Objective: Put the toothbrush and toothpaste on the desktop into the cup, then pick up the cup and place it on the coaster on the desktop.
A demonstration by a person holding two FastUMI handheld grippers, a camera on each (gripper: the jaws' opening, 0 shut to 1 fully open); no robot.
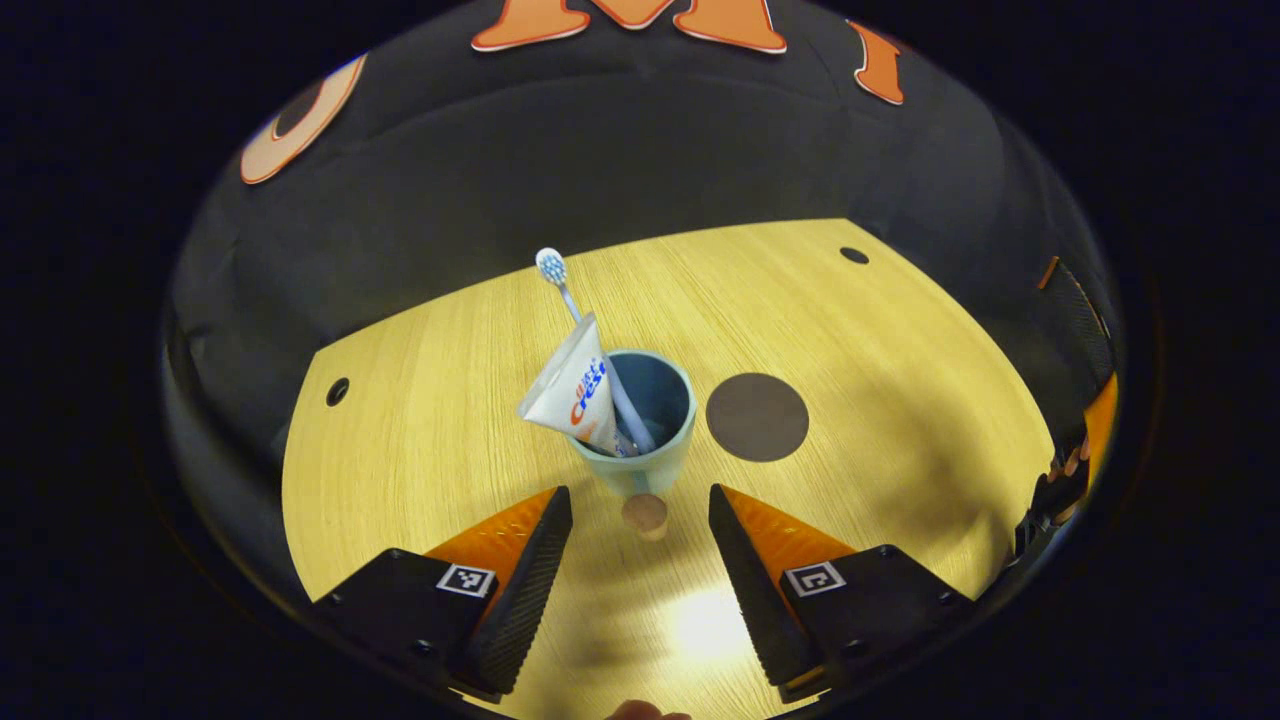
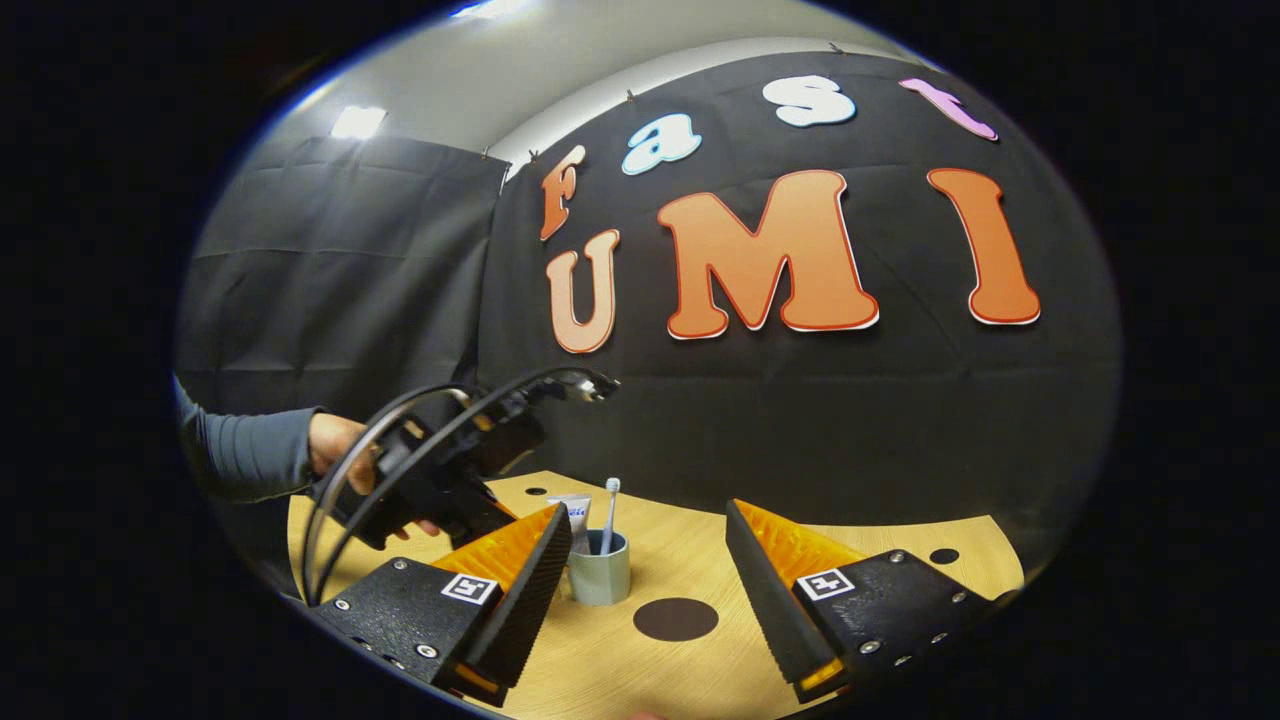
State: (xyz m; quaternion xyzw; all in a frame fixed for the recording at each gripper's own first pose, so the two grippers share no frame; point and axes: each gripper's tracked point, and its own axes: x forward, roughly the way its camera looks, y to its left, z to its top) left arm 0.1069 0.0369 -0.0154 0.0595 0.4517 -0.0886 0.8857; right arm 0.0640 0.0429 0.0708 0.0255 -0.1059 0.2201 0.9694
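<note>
A blue-green cup (image 1: pixel 650 440) stands upright on the wooden desktop (image 1: pixel 420 470). A white toothpaste tube (image 1: pixel 575 390) and a toothbrush (image 1: pixel 558 280) lean in it, brush head up. A short stub with a cork-coloured end (image 1: pixel 645 515) sticks out of the cup's near side. A dark round coaster (image 1: pixel 757 417) lies just right of the cup, apart from it. My left gripper (image 1: pixel 640 500) is open, its fingers on either side of the stub just short of the cup. My right gripper (image 2: pixel 650 520) is open and held higher and farther back, with the cup (image 2: pixel 600 578) and coaster (image 2: pixel 675 618) ahead of it.
In the right gripper view a person's hand (image 2: pixel 335 445) in a grey sleeve holds the left gripper's housing (image 2: pixel 440 480) left of the cup. Small dark holes (image 1: pixel 337 391) mark the desktop near its far edge. The booth's black cloth wall stands behind the desk.
</note>
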